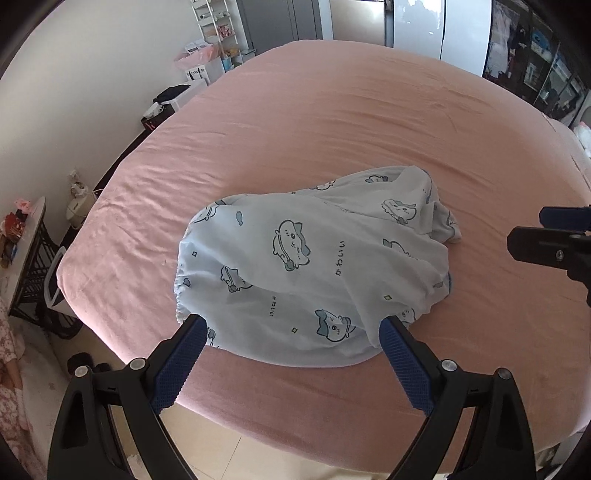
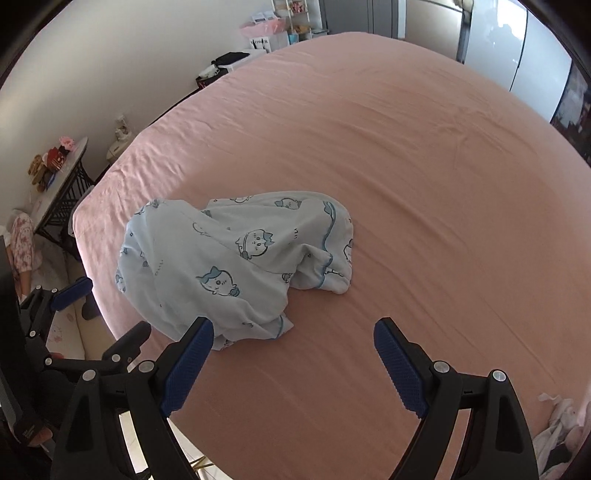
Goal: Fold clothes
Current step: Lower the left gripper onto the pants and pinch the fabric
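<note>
A light blue garment (image 1: 306,266) with a cartoon cat print lies crumpled near the front edge of the pink bed (image 1: 332,122). It also shows in the right wrist view (image 2: 236,258). My left gripper (image 1: 291,325) is open, its blue pads on either side of the garment's near edge, holding nothing. My right gripper (image 2: 293,326) is open and empty over the sheet, just right of the garment's near corner. The right gripper also shows at the right edge of the left wrist view (image 1: 554,236), and the left gripper shows at the lower left of the right wrist view (image 2: 107,314).
The bed (image 2: 406,166) fills most of both views. A side table (image 2: 55,173) with toys stands by the wall on the left. Boxes and a shelf (image 1: 214,33) stand beyond the far left corner. More clothes (image 2: 557,428) lie at the lower right.
</note>
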Available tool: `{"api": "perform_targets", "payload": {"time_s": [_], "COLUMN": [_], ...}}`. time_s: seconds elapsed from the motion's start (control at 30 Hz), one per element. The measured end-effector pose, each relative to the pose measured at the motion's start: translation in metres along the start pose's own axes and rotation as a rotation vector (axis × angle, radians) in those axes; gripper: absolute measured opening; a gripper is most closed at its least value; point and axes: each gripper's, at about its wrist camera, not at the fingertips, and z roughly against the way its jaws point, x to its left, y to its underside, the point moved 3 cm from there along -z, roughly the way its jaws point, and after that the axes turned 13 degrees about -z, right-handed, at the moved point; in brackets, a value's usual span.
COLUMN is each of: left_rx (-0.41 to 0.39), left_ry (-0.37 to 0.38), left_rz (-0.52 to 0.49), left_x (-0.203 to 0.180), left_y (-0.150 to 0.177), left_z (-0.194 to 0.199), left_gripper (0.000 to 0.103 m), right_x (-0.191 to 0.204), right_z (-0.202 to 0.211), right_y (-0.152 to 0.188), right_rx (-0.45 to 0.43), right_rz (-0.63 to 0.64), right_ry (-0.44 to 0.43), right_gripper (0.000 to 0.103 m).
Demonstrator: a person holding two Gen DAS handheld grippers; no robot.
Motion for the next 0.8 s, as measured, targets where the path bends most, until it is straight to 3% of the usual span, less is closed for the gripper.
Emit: {"api": "perform_targets", "payload": {"time_s": [0.33, 0.5, 0.63, 0.8], "left_rx": [-0.112, -0.101, -0.125, -0.068], "left_ry": [0.063, 0.125, 0.173, 0.193], "left_rz": [0.089, 0.152, 0.165, 0.119], "left_x": [0.021, 0.033, 0.038, 0.029], "left_y": [-0.002, 0.003, 0.011, 0.015], "left_z": [-0.025, -0.047, -0.059, -0.077], "left_gripper": [0.095, 0.095, 0.095, 0.095], "right_x": [-0.002, 0.001, -0.008, -0.018], "right_z": [-0.037, -0.055, -0.060, -0.067], "right_y": [0.001, 0.003, 0.000, 0.001], "right_rx": [0.058, 0.087, 0.062, 0.097], "right_rz": [-0.157, -0.206, -0.218, -0.206], "right_ry": [-0.148, -0.211, -0.114, -0.056], "right_gripper": [0.089, 0.089, 0.089, 0.088]}}
